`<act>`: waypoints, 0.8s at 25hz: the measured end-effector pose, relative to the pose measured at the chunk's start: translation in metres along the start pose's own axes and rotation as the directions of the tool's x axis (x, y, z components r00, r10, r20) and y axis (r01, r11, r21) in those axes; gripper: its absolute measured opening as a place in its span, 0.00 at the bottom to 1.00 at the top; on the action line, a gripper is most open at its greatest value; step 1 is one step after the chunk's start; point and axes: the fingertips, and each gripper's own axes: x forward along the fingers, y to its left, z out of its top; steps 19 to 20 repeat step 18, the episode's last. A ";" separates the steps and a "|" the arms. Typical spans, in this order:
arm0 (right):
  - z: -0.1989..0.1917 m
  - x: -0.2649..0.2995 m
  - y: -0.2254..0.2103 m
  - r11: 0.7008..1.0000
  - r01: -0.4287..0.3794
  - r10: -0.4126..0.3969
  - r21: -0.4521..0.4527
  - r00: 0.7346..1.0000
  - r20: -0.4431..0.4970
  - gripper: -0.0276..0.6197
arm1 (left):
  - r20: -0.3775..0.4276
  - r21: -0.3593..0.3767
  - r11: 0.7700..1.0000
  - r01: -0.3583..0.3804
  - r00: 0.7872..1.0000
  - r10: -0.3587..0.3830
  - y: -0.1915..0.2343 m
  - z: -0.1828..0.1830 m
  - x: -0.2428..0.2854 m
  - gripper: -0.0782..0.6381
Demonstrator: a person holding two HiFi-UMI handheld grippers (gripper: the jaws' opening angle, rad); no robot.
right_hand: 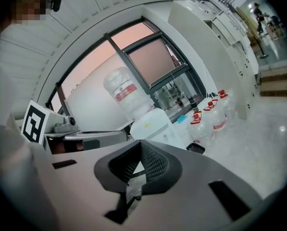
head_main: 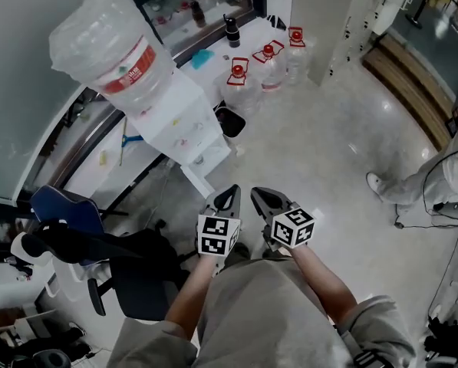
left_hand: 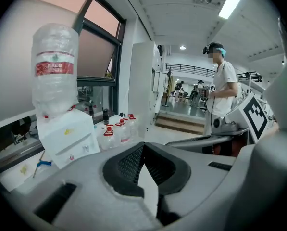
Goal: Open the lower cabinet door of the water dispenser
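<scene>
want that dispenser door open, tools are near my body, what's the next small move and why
Probably lower the left tool toward the water dispenser front and open it: it and the right tool are shut, empty, and well short of the dispenser.

The right gripper (right_hand: 140, 150), jaws pressed together, fills the lower frame. Beyond it at centre stands the white water dispenser (right_hand: 155, 125), topped by an upturned bottle (right_hand: 124, 96). Red-capped spare bottles (right_hand: 213, 117) cluster at centre right, below a dark-framed window (right_hand: 155, 61).
</scene>
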 end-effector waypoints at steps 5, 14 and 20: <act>0.016 0.002 0.006 0.999 0.001 -0.001 -0.047 1.000 0.006 0.06 | 0.023 -0.023 0.999 -0.025 0.999 0.025 0.002 0.013 -0.004 0.12; 0.032 0.002 0.011 0.995 0.014 -0.012 -0.101 1.000 0.024 0.06 | 0.021 -0.063 0.996 -0.062 0.998 0.063 0.008 0.018 -0.008 0.12; 0.035 0.003 0.012 0.994 0.018 -0.015 -0.109 0.999 0.031 0.06 | 0.023 -0.072 0.995 -0.063 0.998 0.064 0.007 0.021 -0.010 0.12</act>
